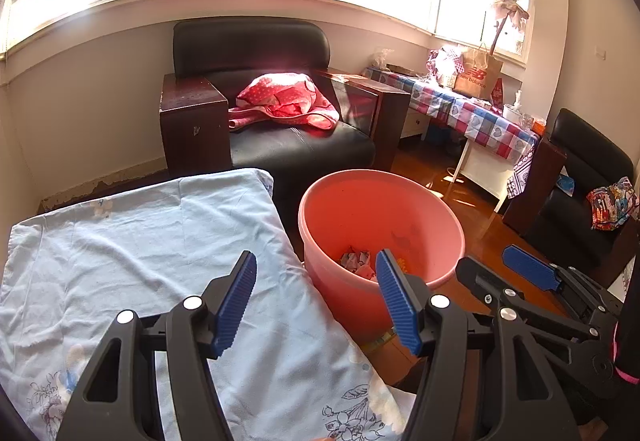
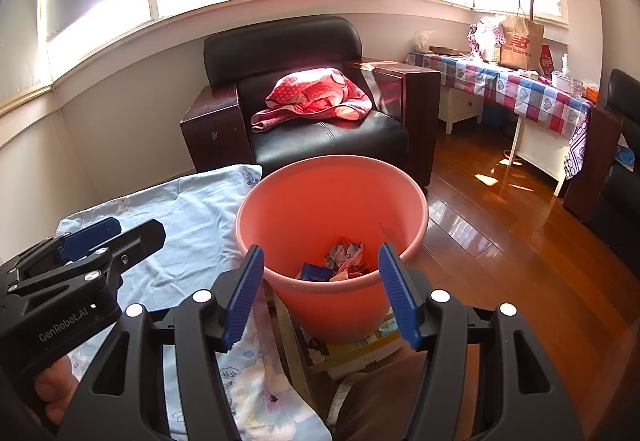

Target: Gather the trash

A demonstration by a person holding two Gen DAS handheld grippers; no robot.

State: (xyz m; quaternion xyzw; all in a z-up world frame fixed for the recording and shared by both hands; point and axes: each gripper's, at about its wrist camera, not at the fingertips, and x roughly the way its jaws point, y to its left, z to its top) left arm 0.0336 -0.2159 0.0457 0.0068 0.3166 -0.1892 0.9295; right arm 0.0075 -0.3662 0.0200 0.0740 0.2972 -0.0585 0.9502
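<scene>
A pink plastic bucket (image 1: 424, 229) stands on the floor beside a surface covered with a light blue floral cloth (image 1: 160, 253). It holds crumpled paper trash (image 1: 356, 261). In the right wrist view the bucket (image 2: 280, 209) also holds crumpled paper (image 2: 346, 255) and a small blue box (image 2: 316, 273). My left gripper (image 1: 316, 297) is open and empty, over the cloth's right edge next to the bucket. My right gripper (image 2: 320, 293) is open and empty, just in front of the bucket's near rim. Each gripper also shows at the other view's edge.
A black leather armchair (image 1: 280, 145) with a pink blanket (image 1: 288, 101) stands behind the bucket. A table with a checked cloth (image 2: 532, 93) and a paper bag (image 2: 520, 45) stands at the right. Another black chair (image 1: 580, 193) is far right. Cardboard lies under the bucket (image 2: 360, 349). The floor is wood.
</scene>
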